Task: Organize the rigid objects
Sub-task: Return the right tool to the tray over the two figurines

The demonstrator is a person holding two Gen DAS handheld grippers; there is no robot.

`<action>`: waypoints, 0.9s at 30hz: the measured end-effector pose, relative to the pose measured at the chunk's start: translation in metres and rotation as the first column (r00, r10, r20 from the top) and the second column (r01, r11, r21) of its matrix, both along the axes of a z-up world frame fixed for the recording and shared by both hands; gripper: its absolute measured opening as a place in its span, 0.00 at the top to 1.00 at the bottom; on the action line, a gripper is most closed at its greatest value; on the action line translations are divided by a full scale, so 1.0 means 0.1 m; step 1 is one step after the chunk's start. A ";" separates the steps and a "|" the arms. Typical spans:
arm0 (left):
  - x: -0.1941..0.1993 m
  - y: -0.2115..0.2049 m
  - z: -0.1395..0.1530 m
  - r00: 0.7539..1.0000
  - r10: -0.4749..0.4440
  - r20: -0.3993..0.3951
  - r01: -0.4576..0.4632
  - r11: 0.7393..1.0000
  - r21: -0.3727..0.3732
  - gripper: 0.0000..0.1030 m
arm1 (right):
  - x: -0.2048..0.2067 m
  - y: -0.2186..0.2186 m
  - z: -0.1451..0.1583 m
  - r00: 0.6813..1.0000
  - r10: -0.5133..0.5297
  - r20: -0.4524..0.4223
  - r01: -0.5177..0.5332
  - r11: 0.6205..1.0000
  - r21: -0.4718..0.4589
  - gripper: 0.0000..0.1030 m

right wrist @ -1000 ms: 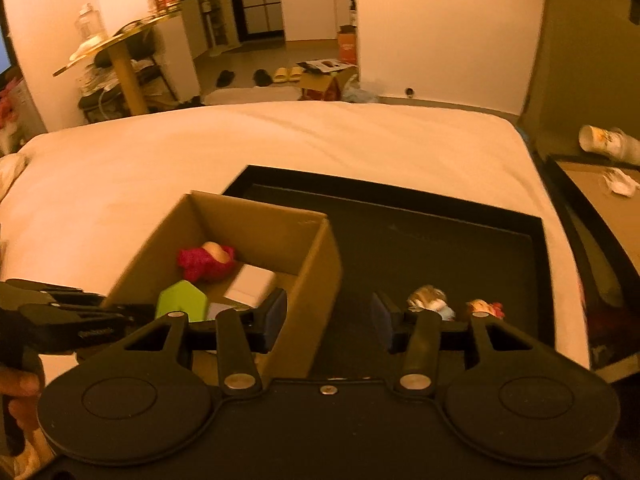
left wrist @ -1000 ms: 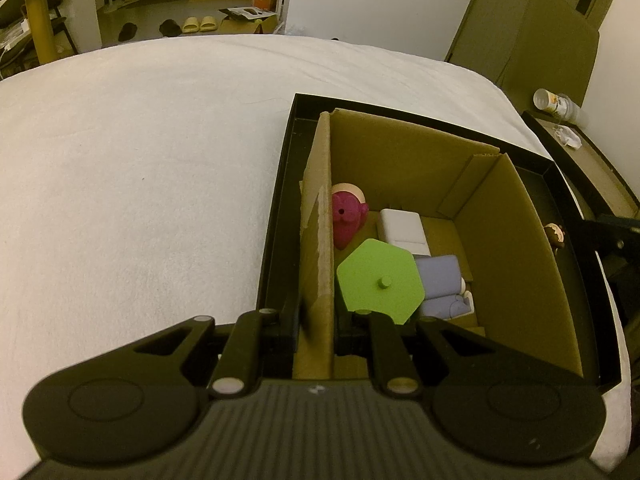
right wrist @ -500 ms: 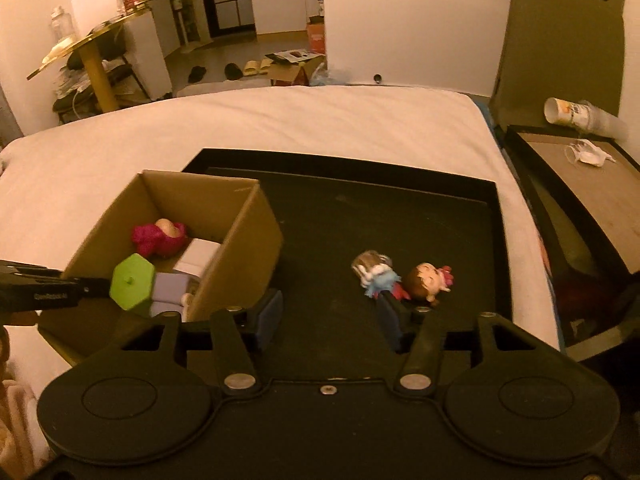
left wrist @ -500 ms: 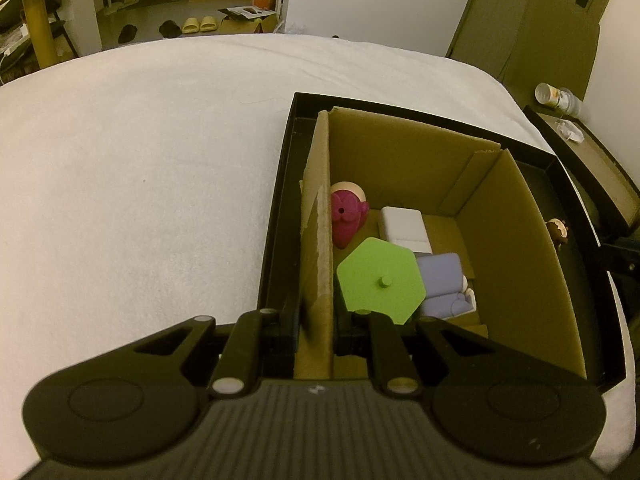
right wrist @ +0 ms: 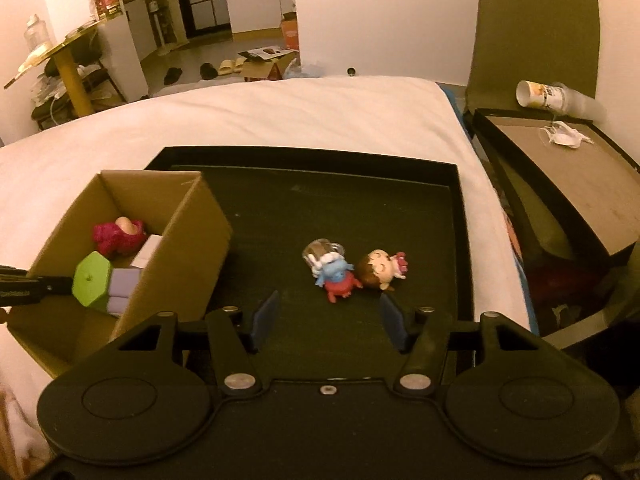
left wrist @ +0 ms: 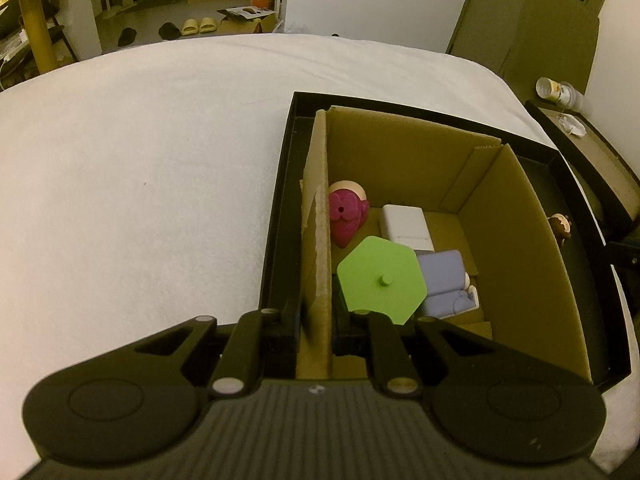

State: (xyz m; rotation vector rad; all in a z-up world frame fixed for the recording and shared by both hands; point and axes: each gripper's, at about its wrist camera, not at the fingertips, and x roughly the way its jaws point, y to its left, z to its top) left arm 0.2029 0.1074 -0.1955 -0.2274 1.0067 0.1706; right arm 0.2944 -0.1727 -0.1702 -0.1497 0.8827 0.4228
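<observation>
left gripper (left wrist: 316, 320) is clenched on the near wall of the cardboard box (left wrist: 516, 240), which stands at the left end of the black tray (right wrist: 400, 216). inside it lie a magenta figure (left wrist: 346, 214), a white block (left wrist: 406, 226), a green hexagonal piece (left wrist: 380, 280) with a small peg, and a lavender block (left wrist: 444, 278). right gripper (right wrist: 328, 322) hovers with its blue-padded jaws opening and nothing between them, just short of a blue-and-red figurine (right wrist: 334, 274) touching a brown-haired doll (right wrist: 378, 272) on the tray floor.

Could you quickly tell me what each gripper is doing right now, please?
Left gripper: shut on the cardboard box wall.
Right gripper: jaws opening, nothing between them, two figurines just ahead.
</observation>
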 end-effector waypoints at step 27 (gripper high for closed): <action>-0.04 0.04 0.00 1.000 0.020 0.006 -0.020 1.000 -0.017 0.88 | 0.52 0.13 -0.39 0.998 0.068 0.019 -0.063 0.983 -0.171 0.46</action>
